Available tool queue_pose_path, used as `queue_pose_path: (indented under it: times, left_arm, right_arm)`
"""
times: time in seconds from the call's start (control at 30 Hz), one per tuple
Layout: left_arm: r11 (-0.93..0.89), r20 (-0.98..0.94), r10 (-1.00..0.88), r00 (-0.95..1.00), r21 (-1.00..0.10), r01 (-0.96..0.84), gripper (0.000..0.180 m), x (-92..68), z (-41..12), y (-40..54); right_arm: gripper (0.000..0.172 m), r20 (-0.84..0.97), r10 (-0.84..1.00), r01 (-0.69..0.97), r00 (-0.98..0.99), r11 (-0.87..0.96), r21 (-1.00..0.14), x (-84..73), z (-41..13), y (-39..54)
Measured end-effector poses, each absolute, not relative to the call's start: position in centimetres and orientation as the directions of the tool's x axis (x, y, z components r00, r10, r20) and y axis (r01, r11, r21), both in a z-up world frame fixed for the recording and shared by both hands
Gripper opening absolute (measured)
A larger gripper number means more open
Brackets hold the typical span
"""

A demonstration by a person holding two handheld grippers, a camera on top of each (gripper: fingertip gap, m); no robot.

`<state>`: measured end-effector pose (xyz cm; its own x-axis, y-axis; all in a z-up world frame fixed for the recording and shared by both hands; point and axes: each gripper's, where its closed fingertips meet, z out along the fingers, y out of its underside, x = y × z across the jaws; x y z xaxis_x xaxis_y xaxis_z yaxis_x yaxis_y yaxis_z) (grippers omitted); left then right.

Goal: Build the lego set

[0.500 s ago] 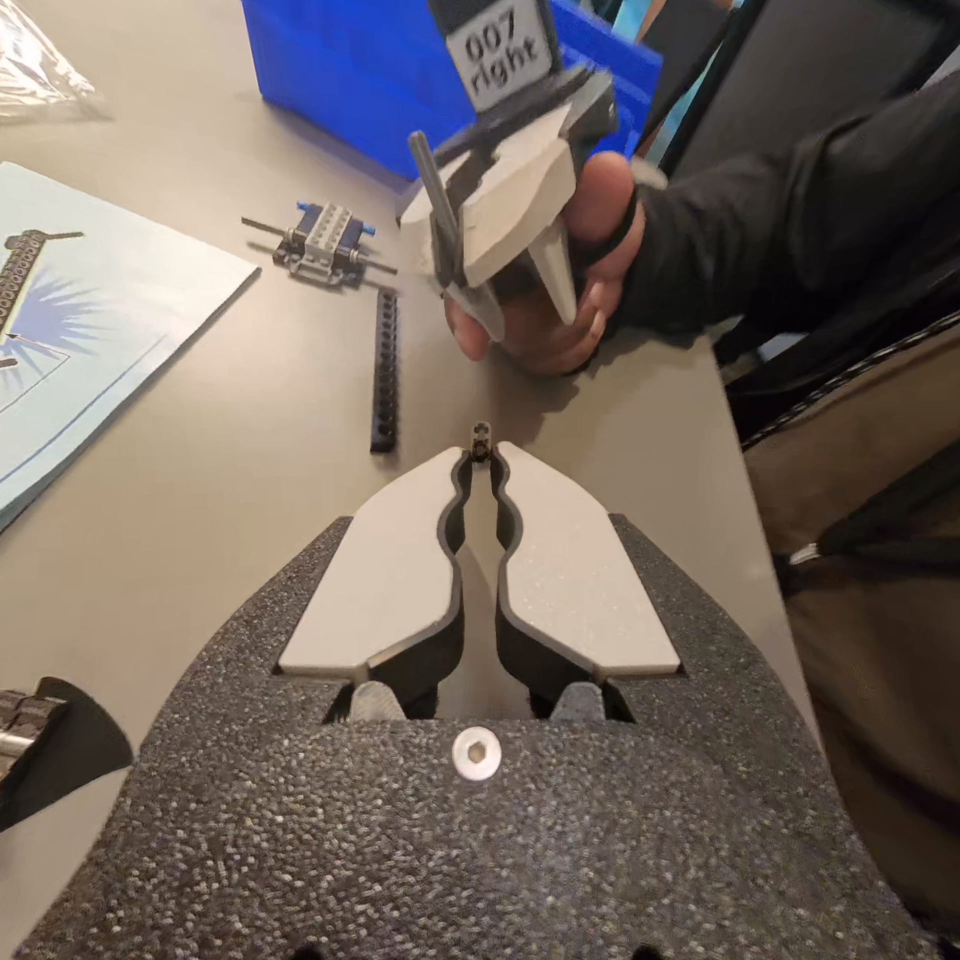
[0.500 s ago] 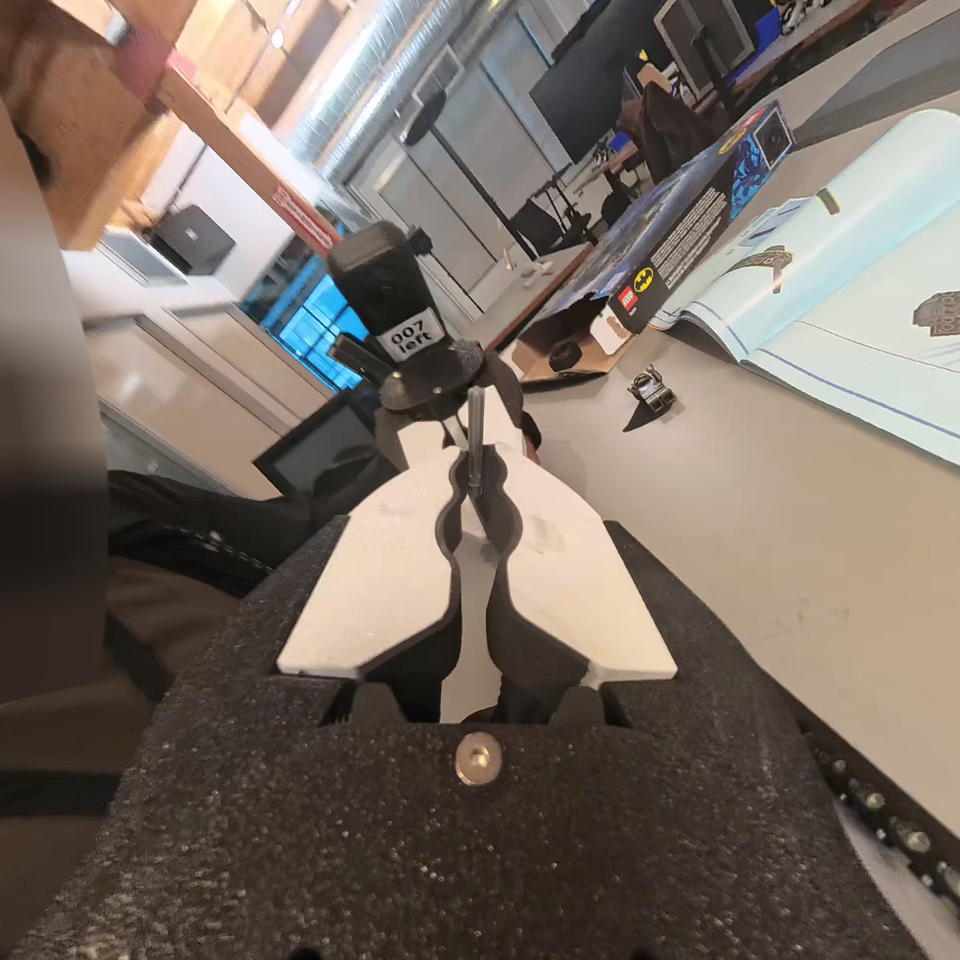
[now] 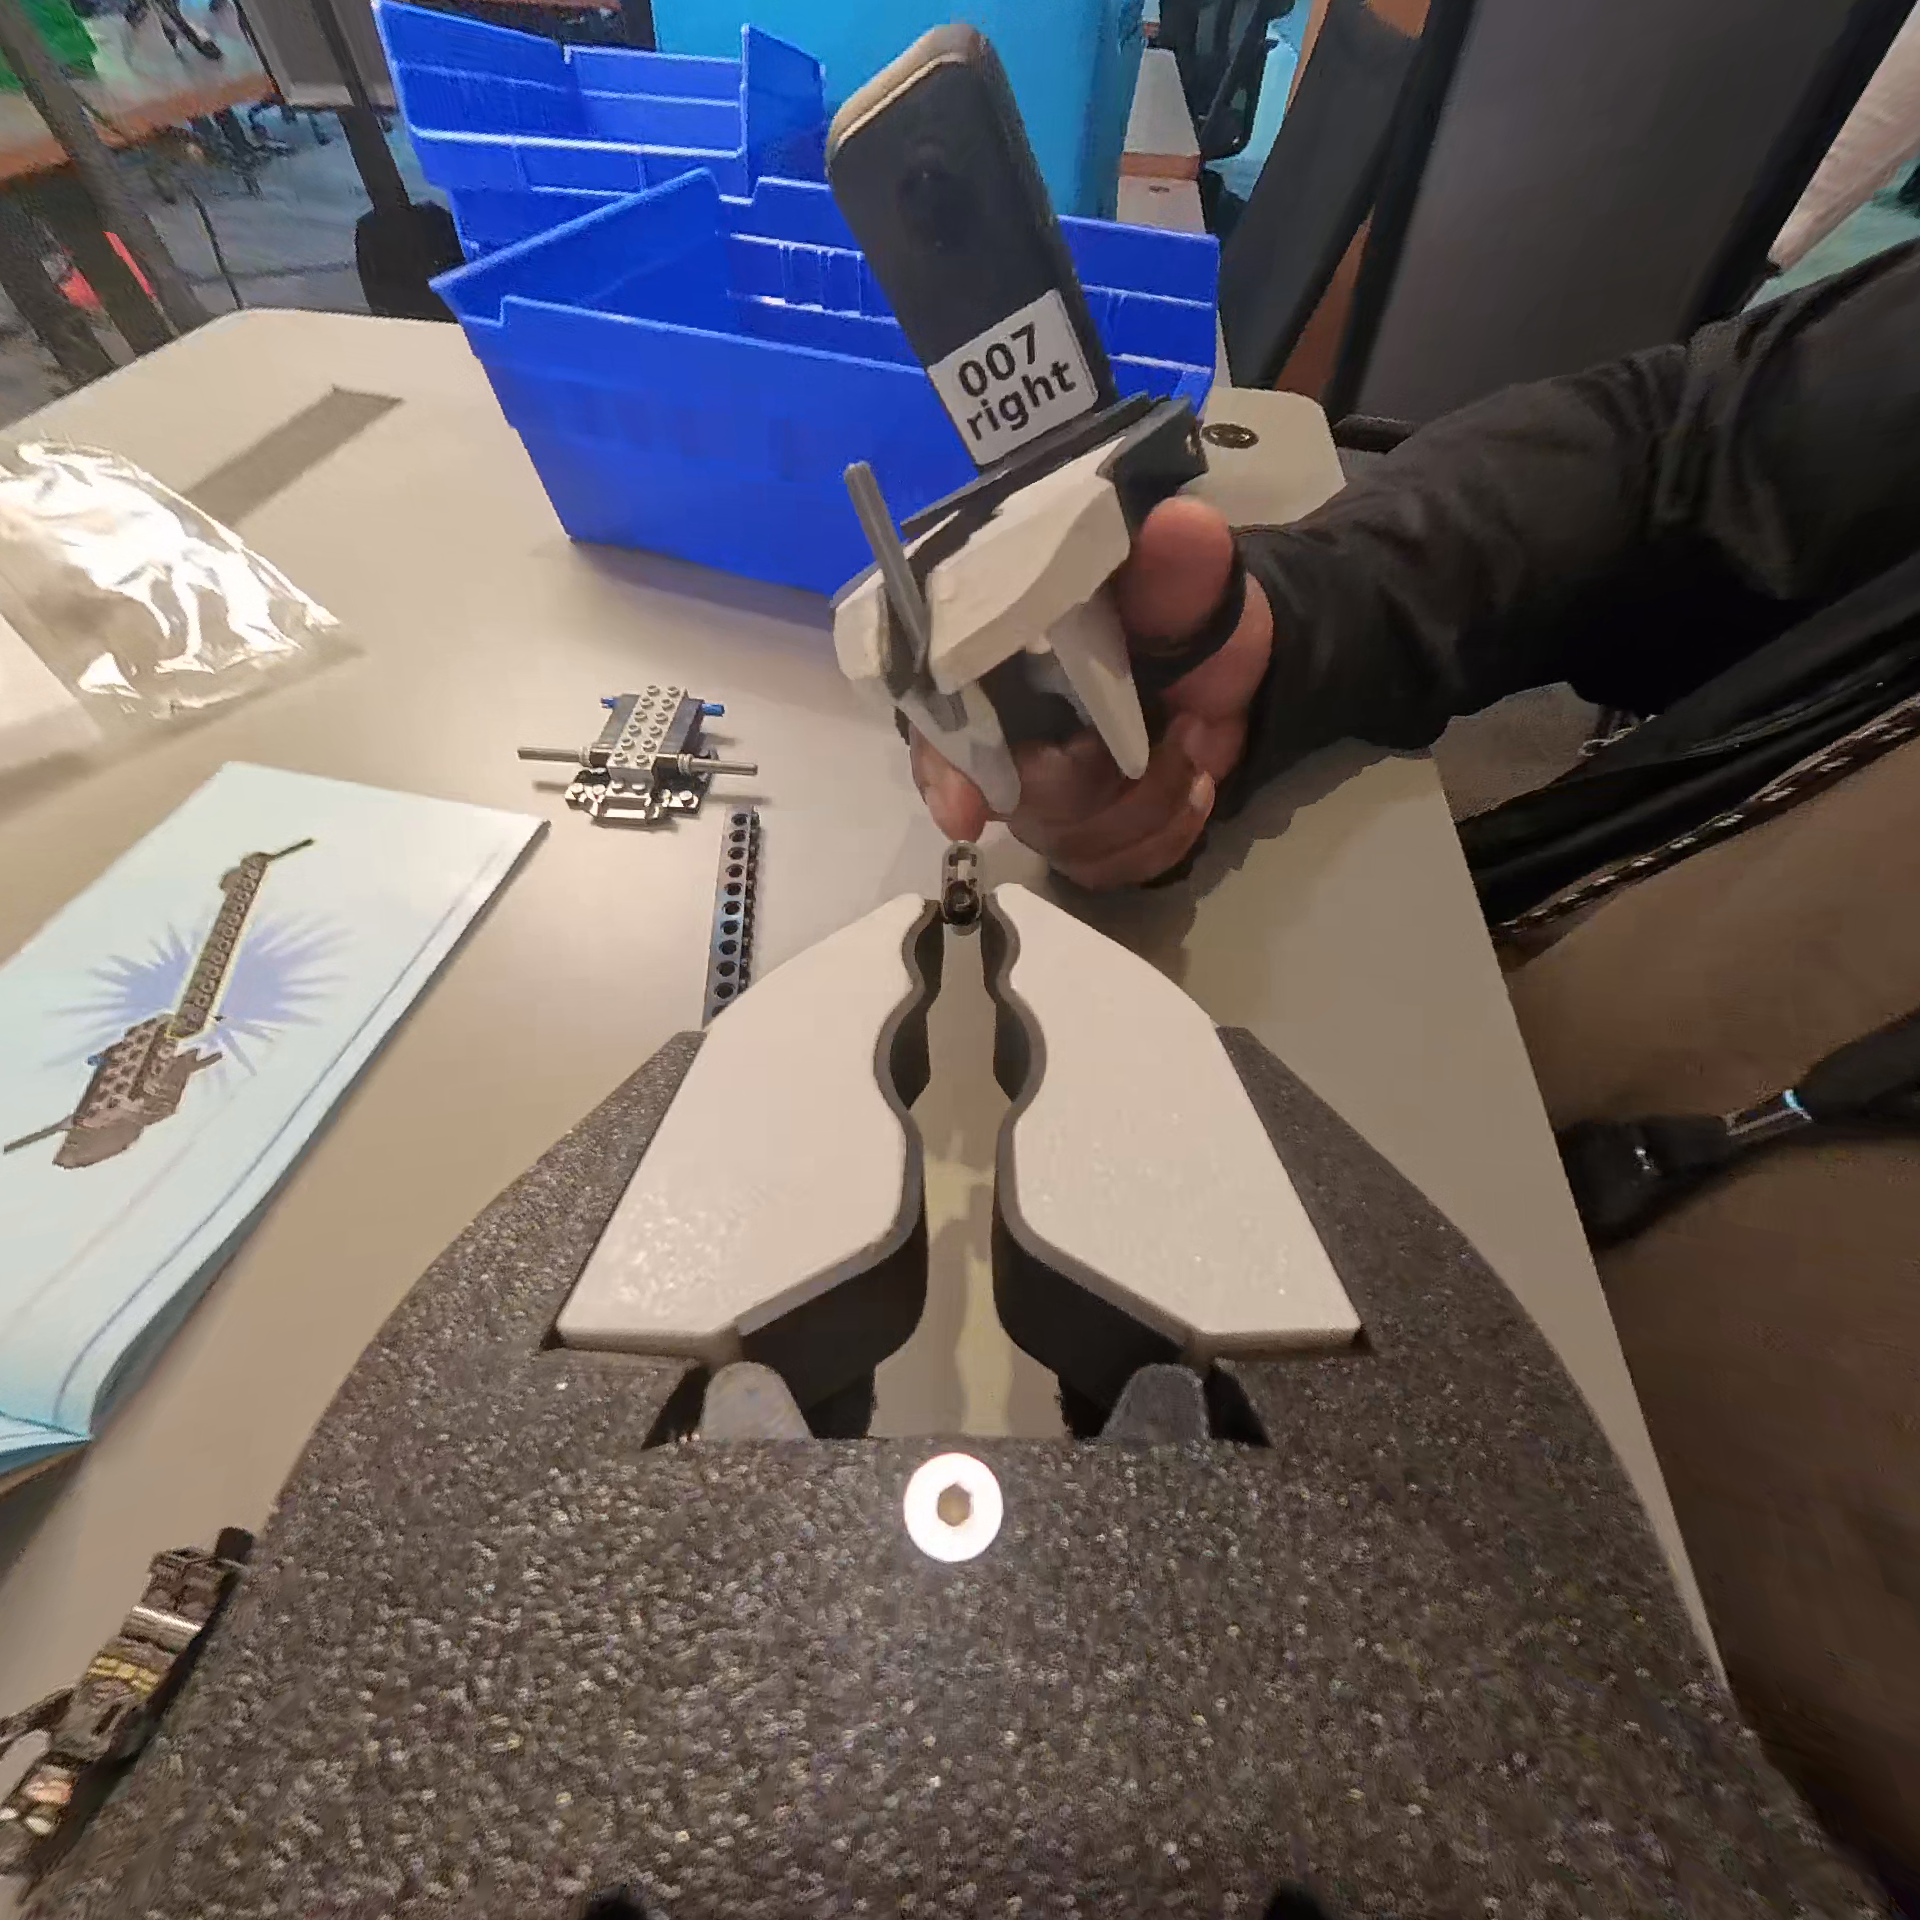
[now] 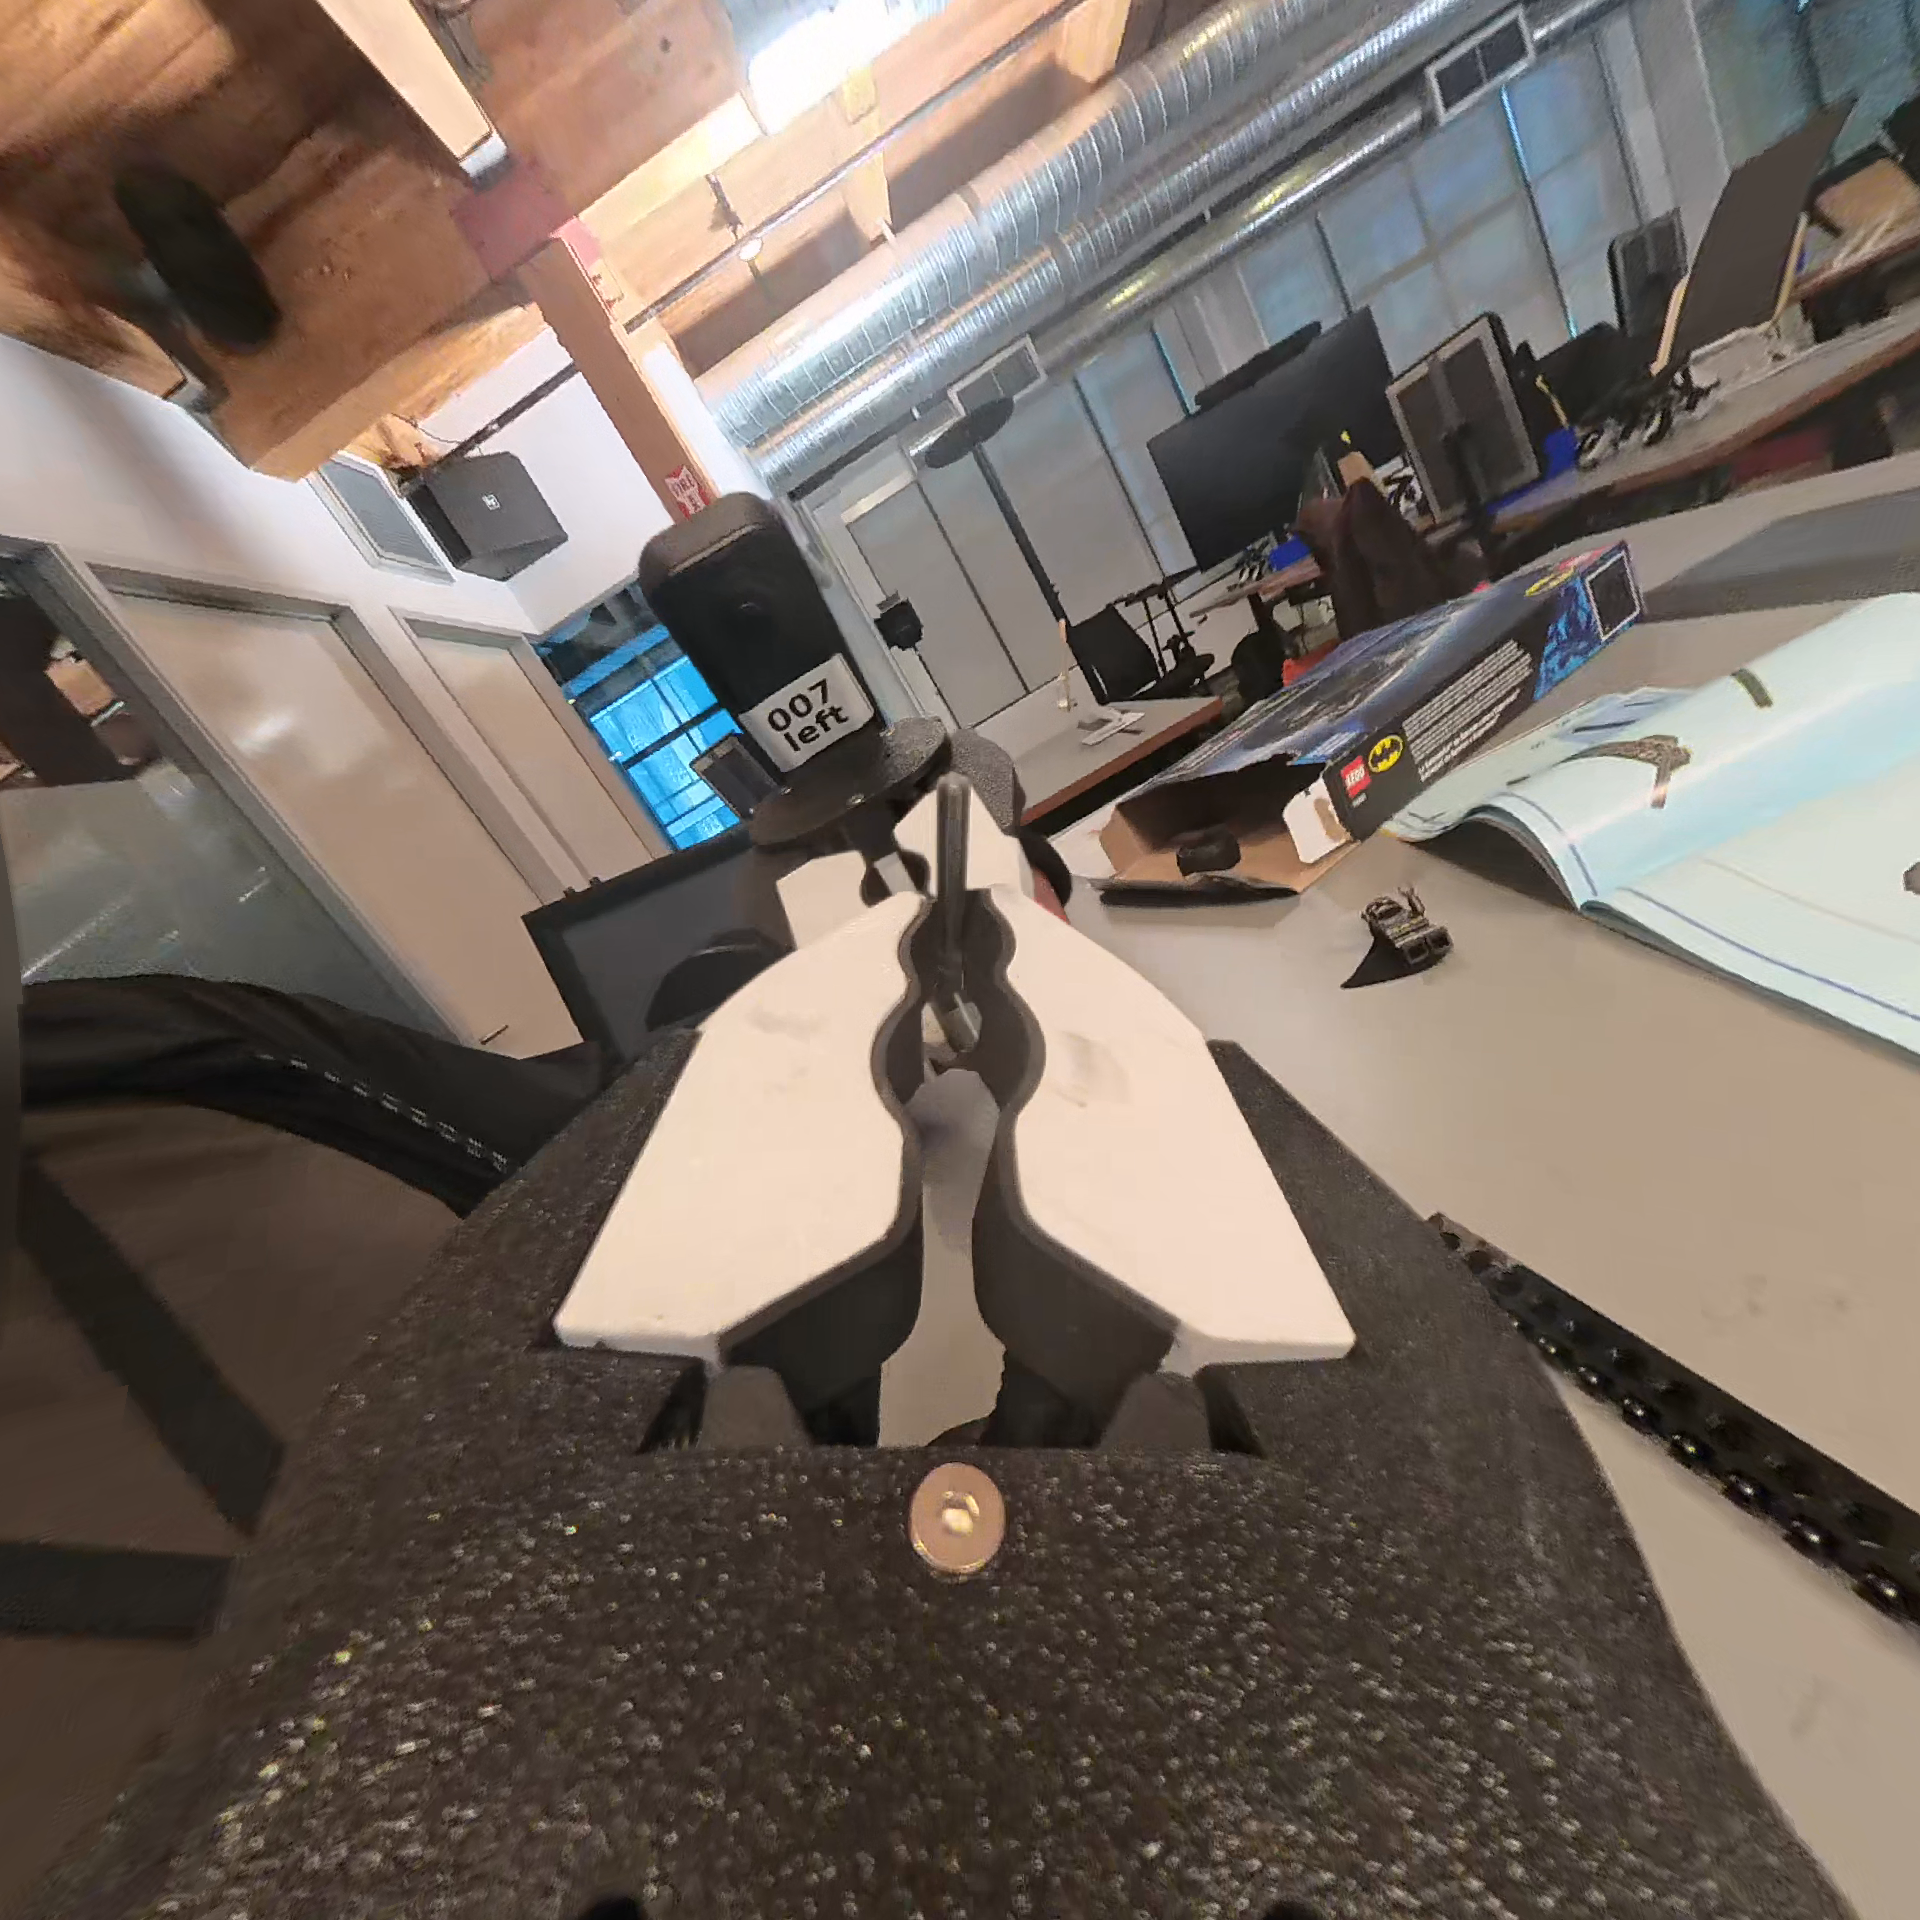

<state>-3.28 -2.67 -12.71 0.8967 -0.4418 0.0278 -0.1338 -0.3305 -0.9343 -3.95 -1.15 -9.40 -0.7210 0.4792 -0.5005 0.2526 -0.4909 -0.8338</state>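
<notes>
My left gripper (image 3: pixel 961 906) is shut on a small grey connector piece (image 3: pixel 962 878) that sticks out past its fingertips. My right gripper (image 4: pixel 954 914) is shut on a thin dark grey axle rod (image 4: pixel 951 883) that stands up between its pads. In the left wrist view the right gripper (image 3: pixel 914 644), held in a person's hand (image 3: pixel 1122 748), hangs just above and beyond the connector, with the rod (image 3: pixel 891 566) slanting up from it. In the right wrist view the left gripper (image 4: pixel 904 831) faces mine, close behind the rod.
On the grey table (image 3: pixel 416 582) lie a long black holed beam (image 3: pixel 732 925), a small grey brick assembly with an axle (image 3: pixel 646 756), an open instruction booklet (image 3: pixel 208 1039), a plastic bag (image 3: pixel 125 582) and a blue bin (image 3: pixel 748 395). A set box (image 4: pixel 1403 727) lies farther off.
Both views have tilted up, so more of the blue bin and the room shows. The right gripper with the rod has come a little closer above the connector. Both grasps are unchanged.
</notes>
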Motion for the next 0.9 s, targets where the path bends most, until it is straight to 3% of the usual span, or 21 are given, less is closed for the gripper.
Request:
queue_pose_path:
  times: [0.7,0.8,0.9]
  left_arm:
    - [-0.278,-0.037,-0.410,0.911,-0.947,-0.164,0.007,-4.4,-13.1,-2.4]
    - [-0.225,-0.126,-0.381,0.916,-0.948,-0.224,0.007,-4.7,-12.3,-2.3]
    - [-0.206,-0.314,-0.305,0.899,-0.900,-0.385,0.007,-5.2,-12.1,-2.1]
  right_arm:
    - [0.005,-0.412,0.581,0.217,-0.702,-0.377,-0.901,-4.5,-10.3,-1.4]
    - [0.005,-0.308,0.651,0.159,-0.694,-0.279,-0.947,-4.6,-10.6,-1.4]
    - [0.005,-0.065,0.744,-0.003,-0.665,-0.090,-0.996,-4.4,-10.4,-1.5]
